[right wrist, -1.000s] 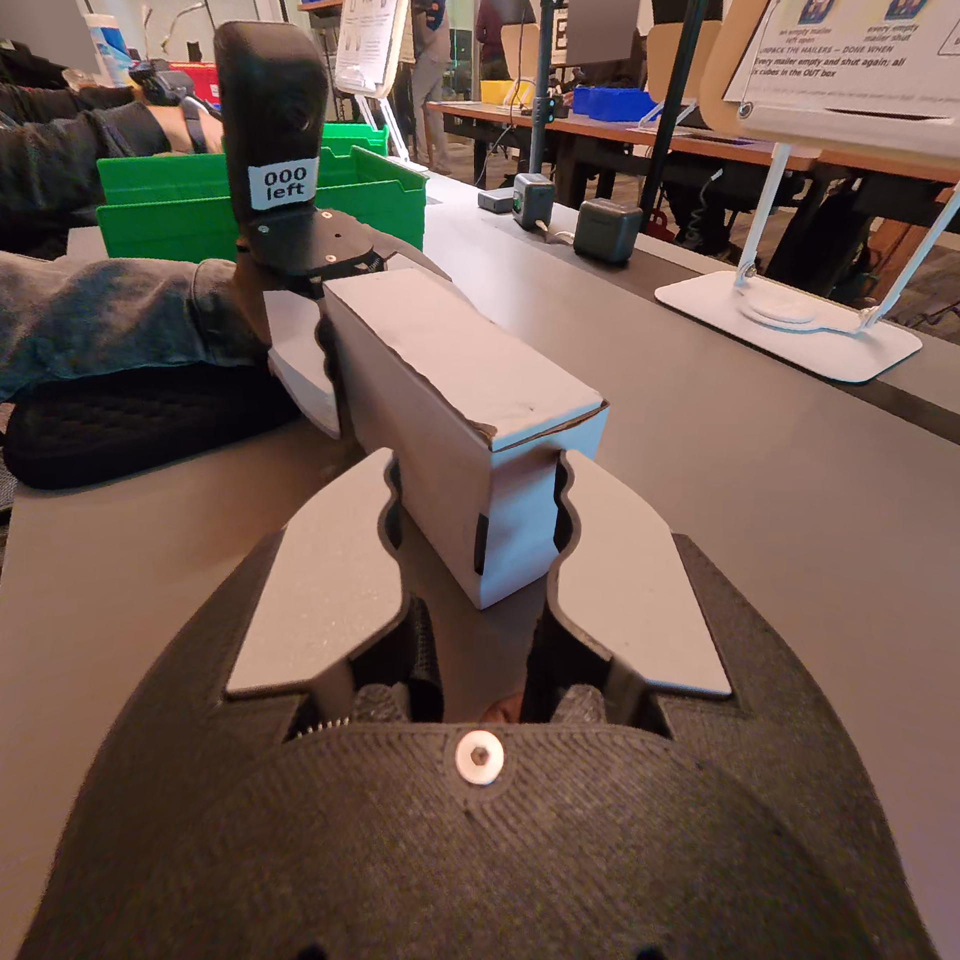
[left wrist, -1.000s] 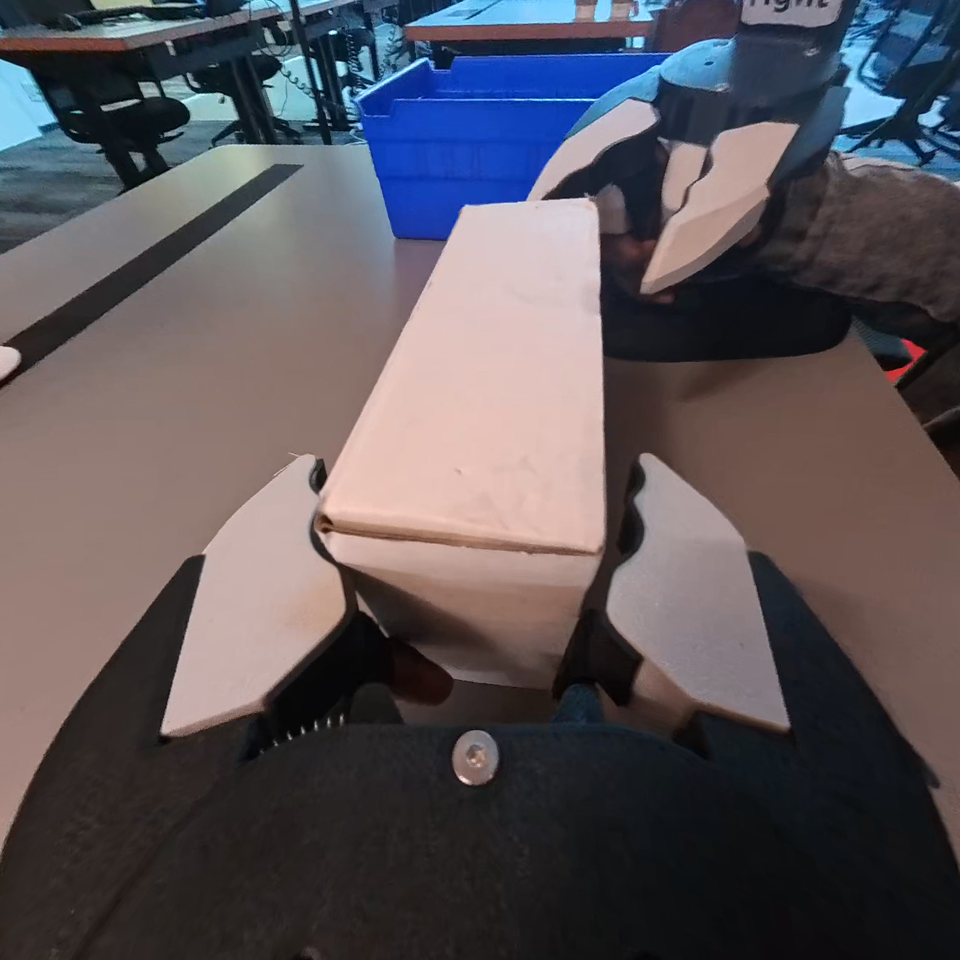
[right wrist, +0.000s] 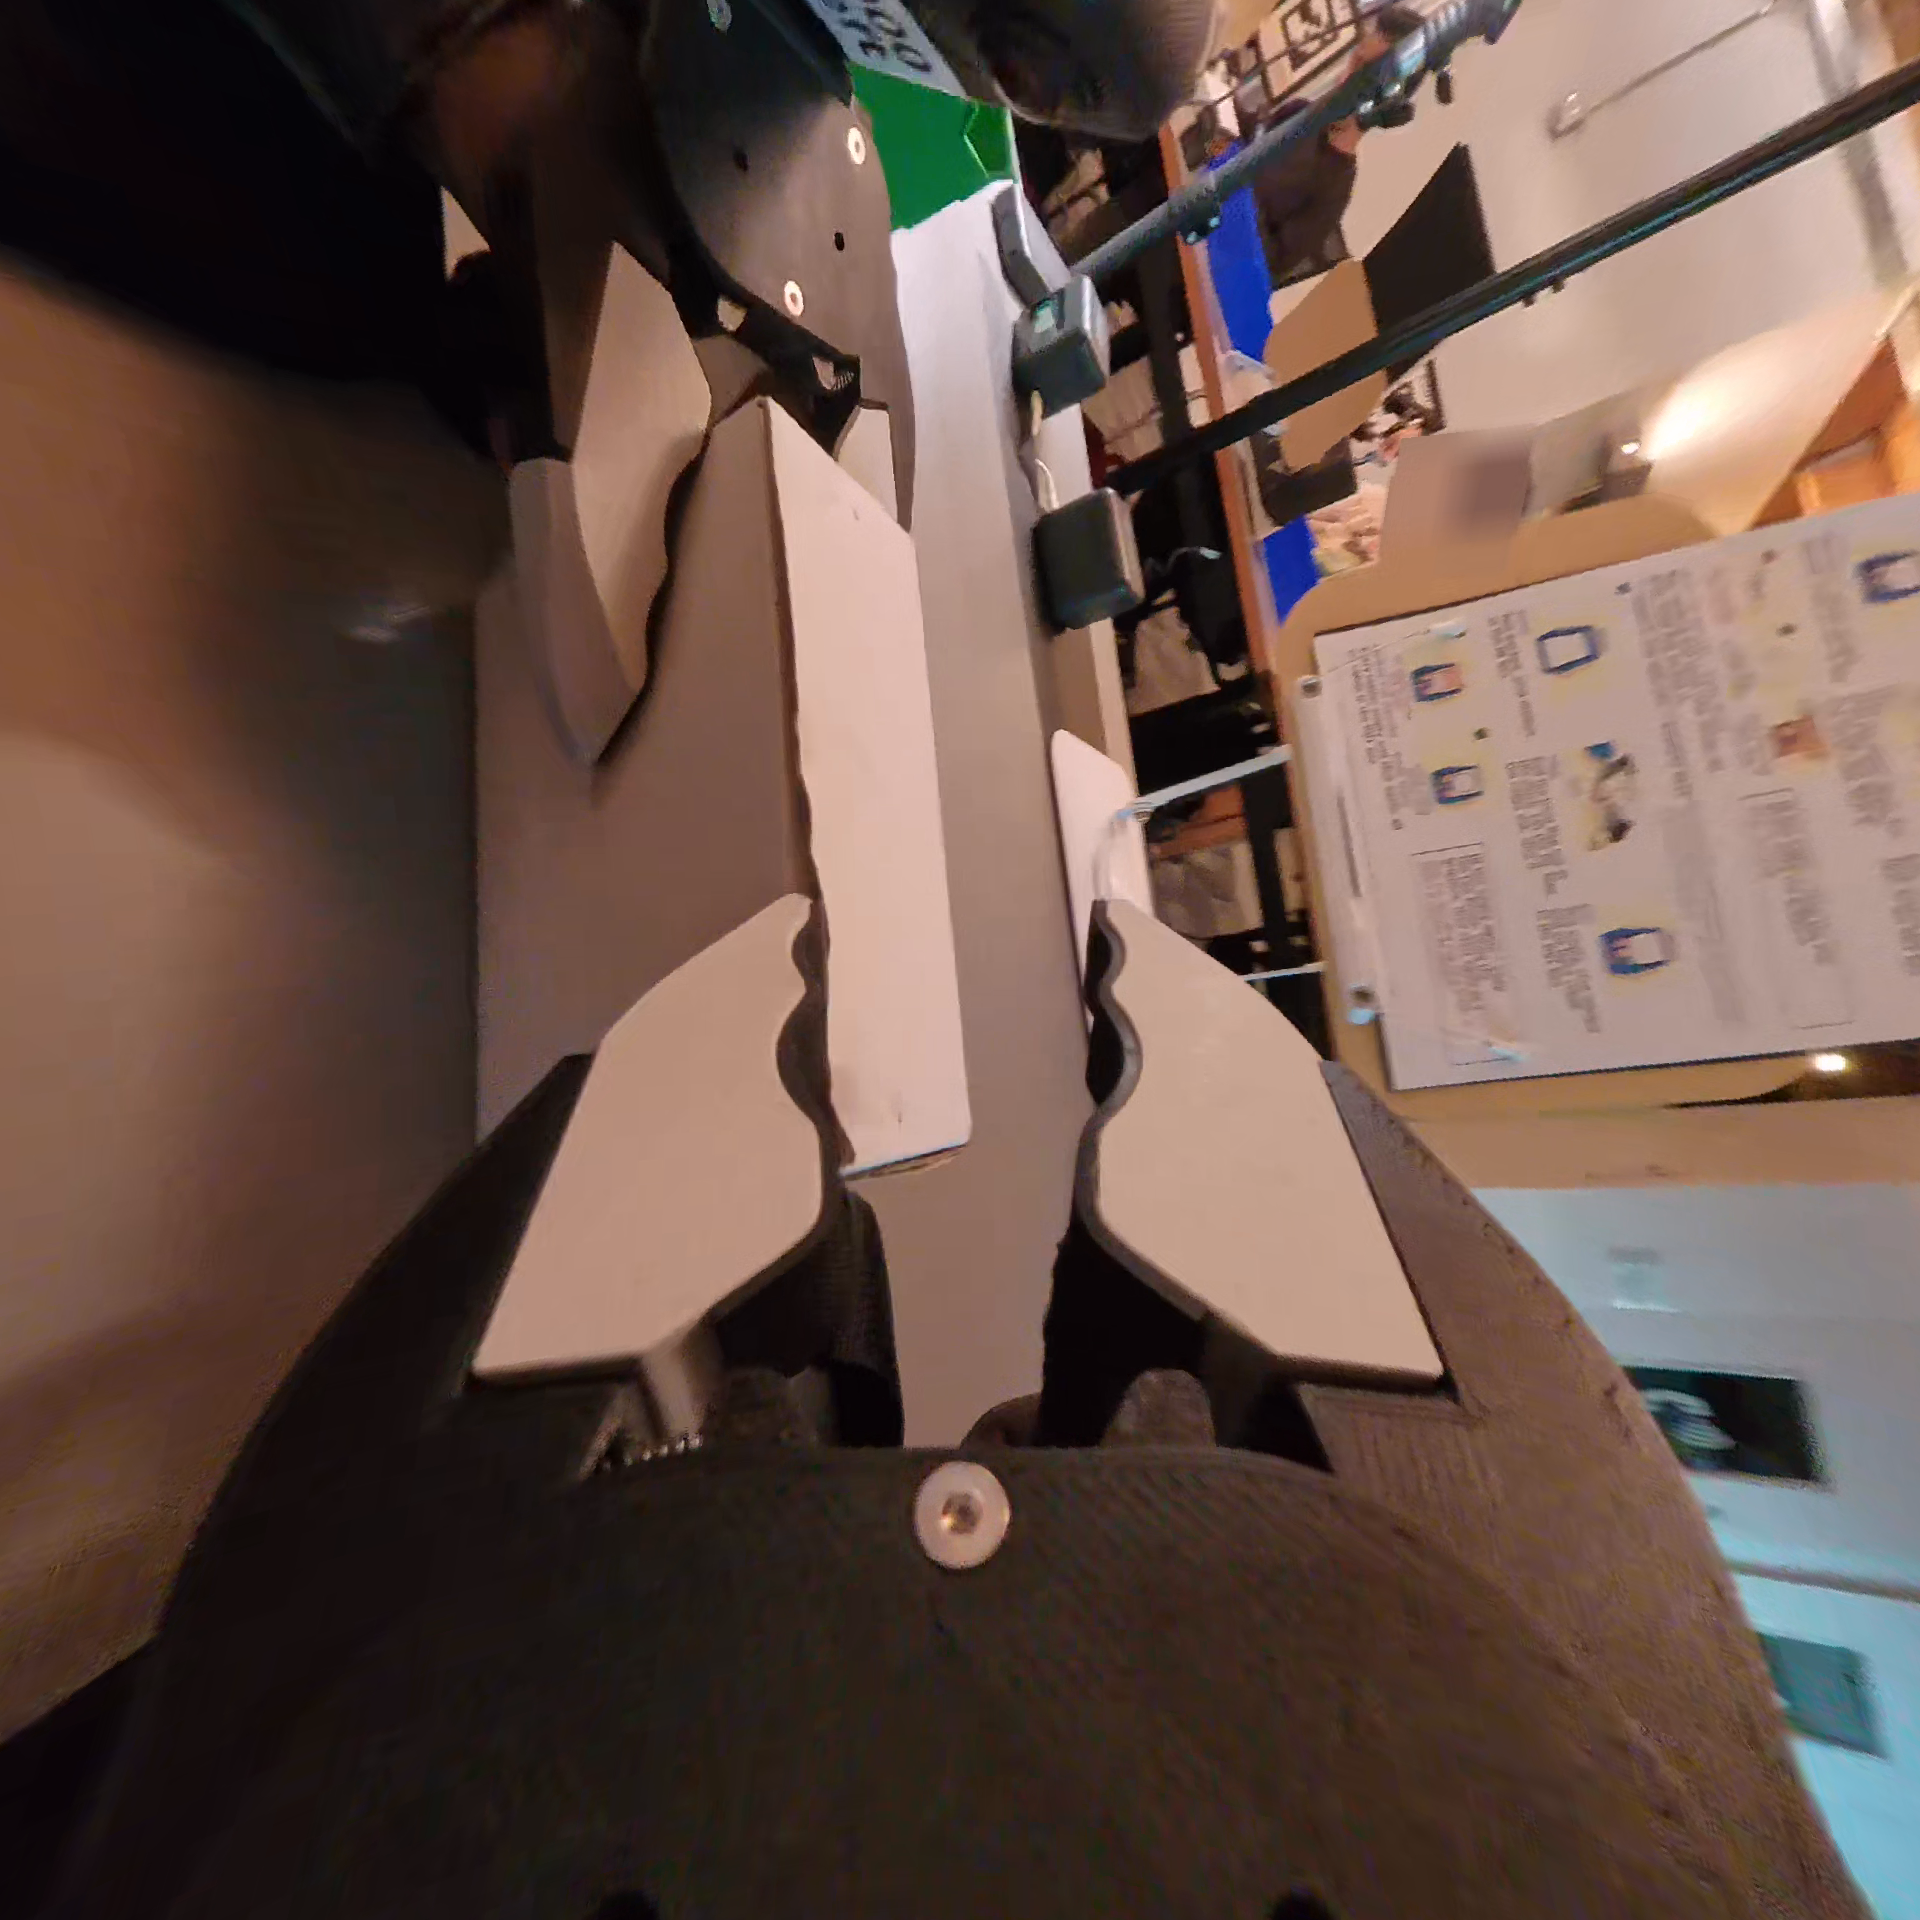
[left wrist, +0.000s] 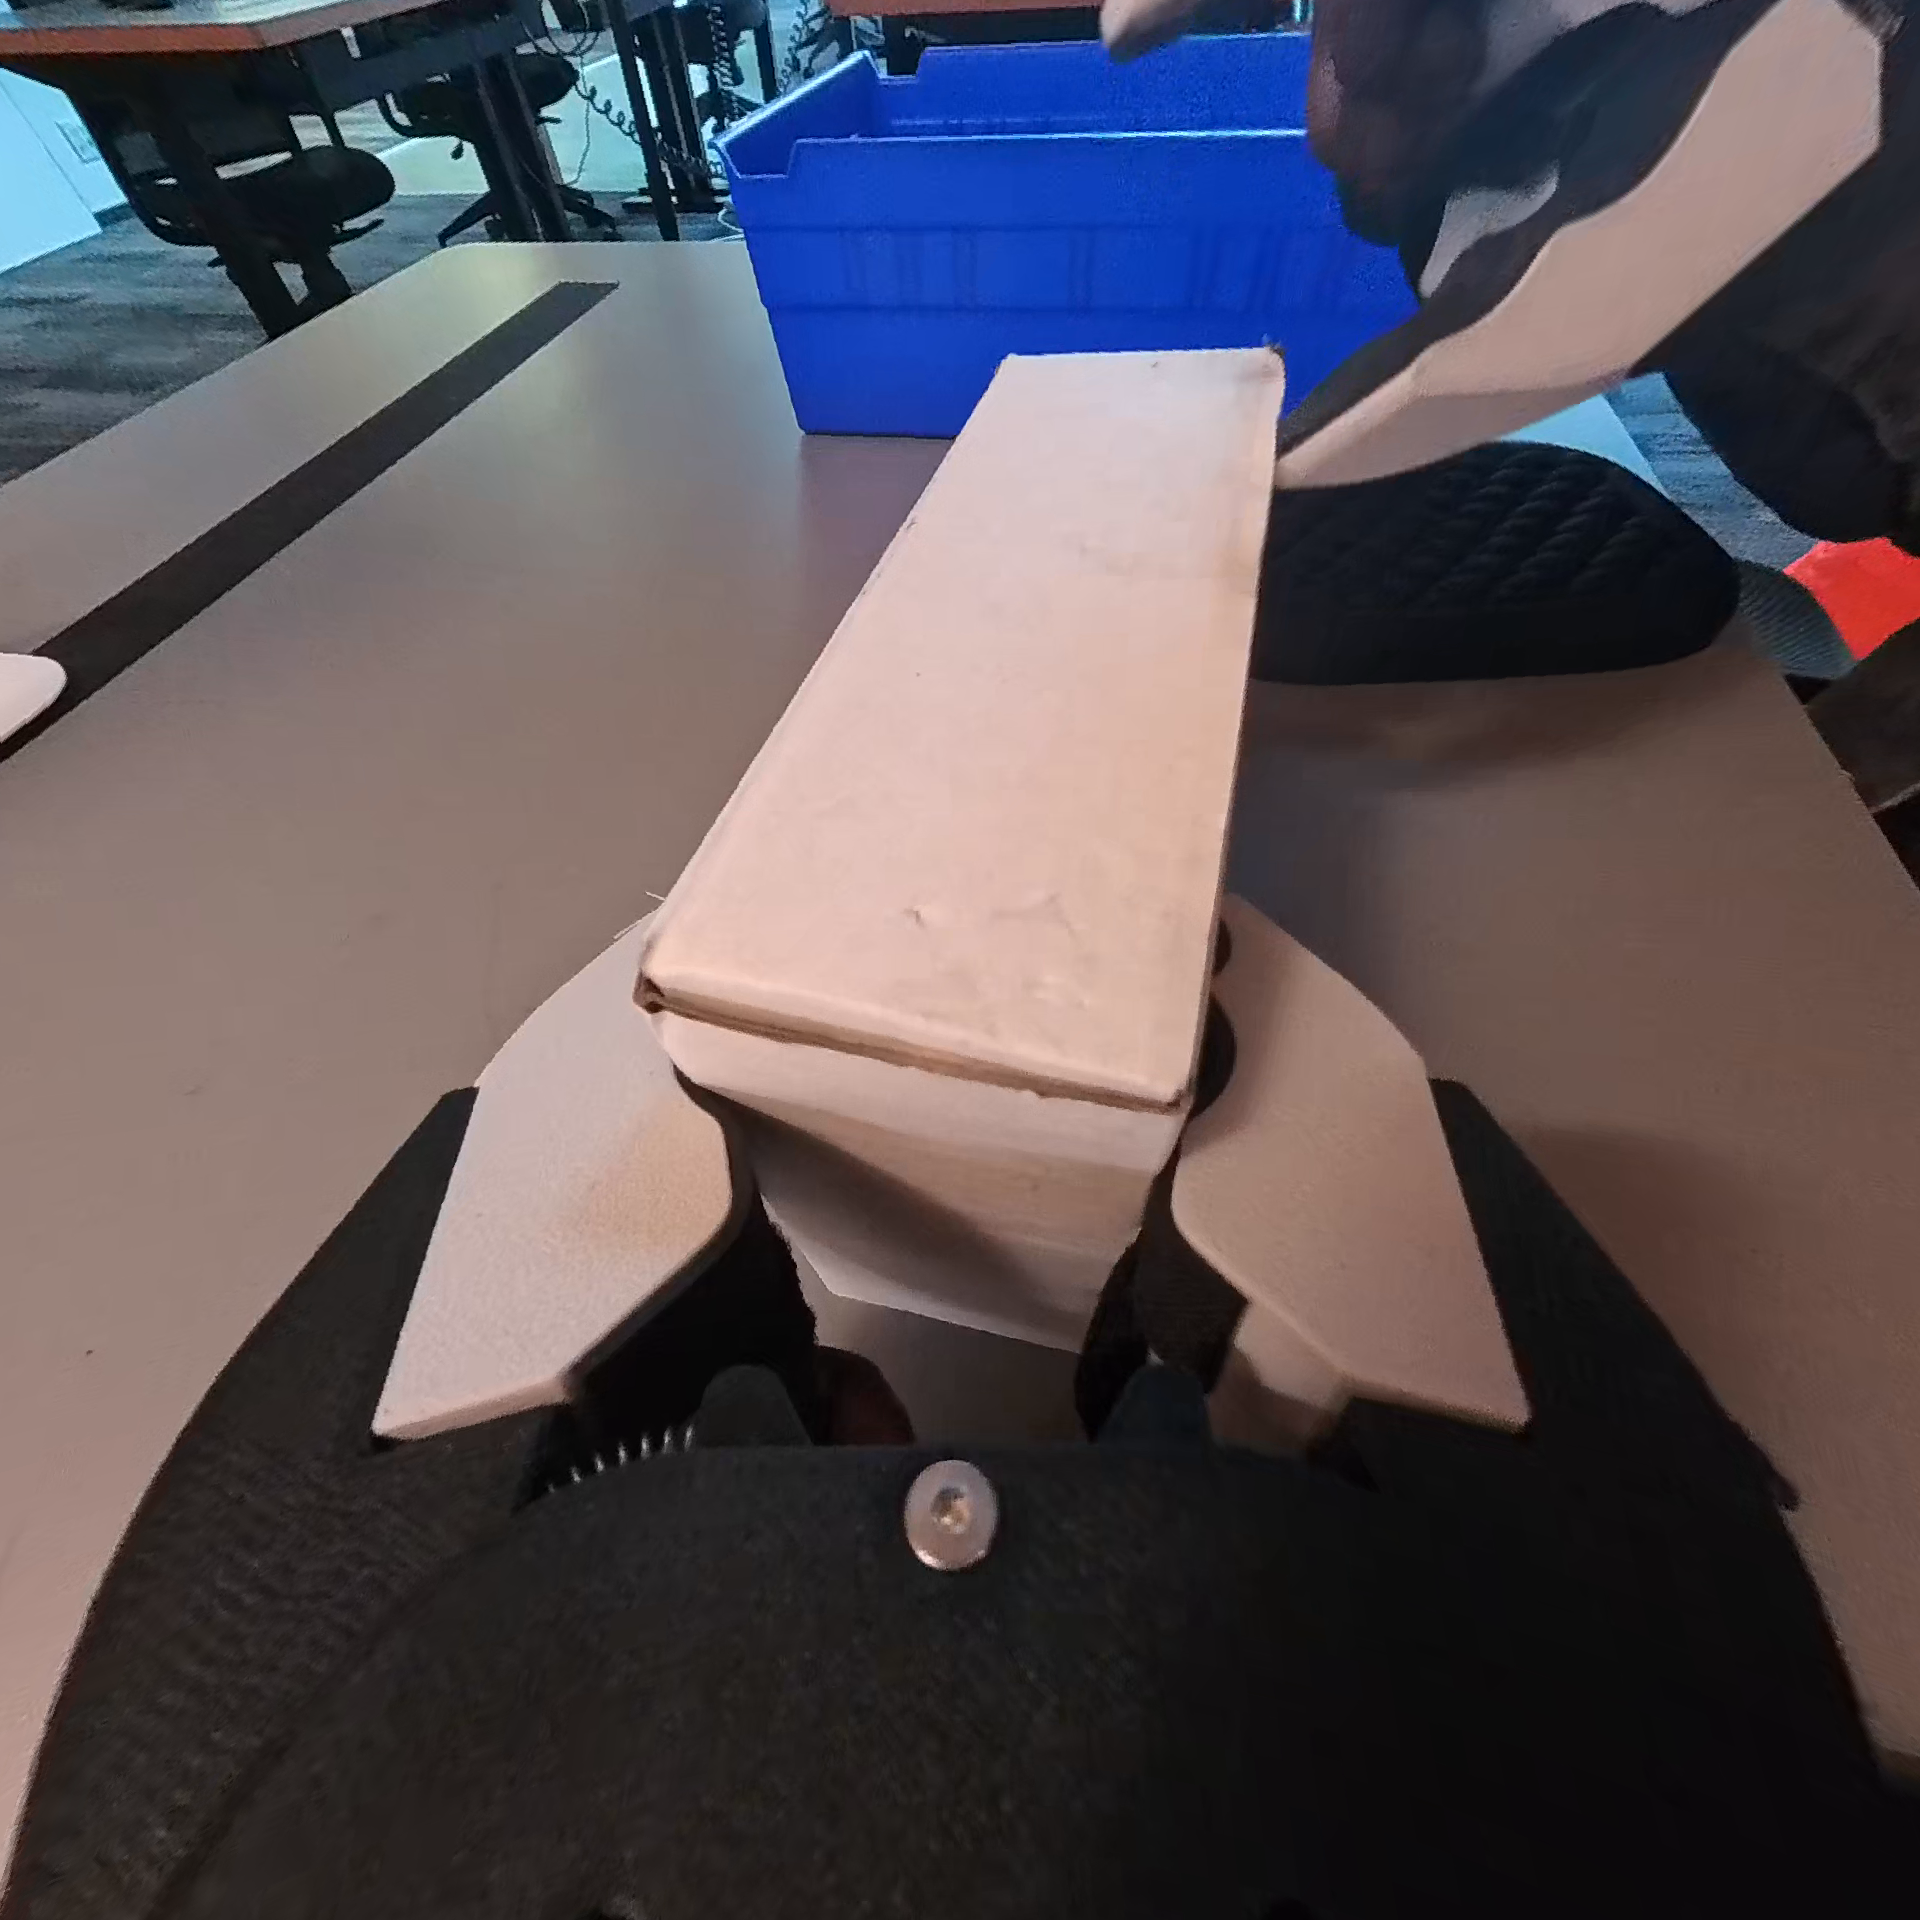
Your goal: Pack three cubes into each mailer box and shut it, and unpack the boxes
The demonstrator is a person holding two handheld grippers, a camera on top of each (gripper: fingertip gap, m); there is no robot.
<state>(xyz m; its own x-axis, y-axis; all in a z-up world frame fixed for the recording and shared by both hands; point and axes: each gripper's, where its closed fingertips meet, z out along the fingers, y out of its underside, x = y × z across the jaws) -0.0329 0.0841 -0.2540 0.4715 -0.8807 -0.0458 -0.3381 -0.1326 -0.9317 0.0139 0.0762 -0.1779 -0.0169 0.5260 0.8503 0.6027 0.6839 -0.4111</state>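
Step in hand, by judgement: handling a shut mailer, either just closed or about to be opened for unpacking; the frames do not settle which. No cubes are visible.

The box (left wrist: 997,748), white and long, lies lengthwise on the table (left wrist: 364,727) with its lid flat and its seam closed at the near end. The left gripper (left wrist: 940,1112) has its fingers pressed against both sides of that near end, clamped on it and steadying it.

The right gripper (right wrist: 951,1039) is rolled on its side at the far end. Its jaws stand apart with a clear gap. One finger (right wrist: 686,1122) lies against the box face; the other finger (right wrist: 1236,1164) stands free over the table. It grips nothing. In the left wrist view it shows blurred at the far corner of the box.

Next move, by judgement: if unpacking, the right gripper needs to catch the lid edge and lift while the left holds the base down; a slip would drag the box instead.

Surroundings: a blue bin (left wrist: 1039,260) stands just beyond the box; a black pad (left wrist: 1475,561) lies beside its far end; a sheet on a stand (right wrist: 1610,810) and small dark devices (right wrist: 1081,556) sit near the table's far edge. Nothing blocks the lid itself.
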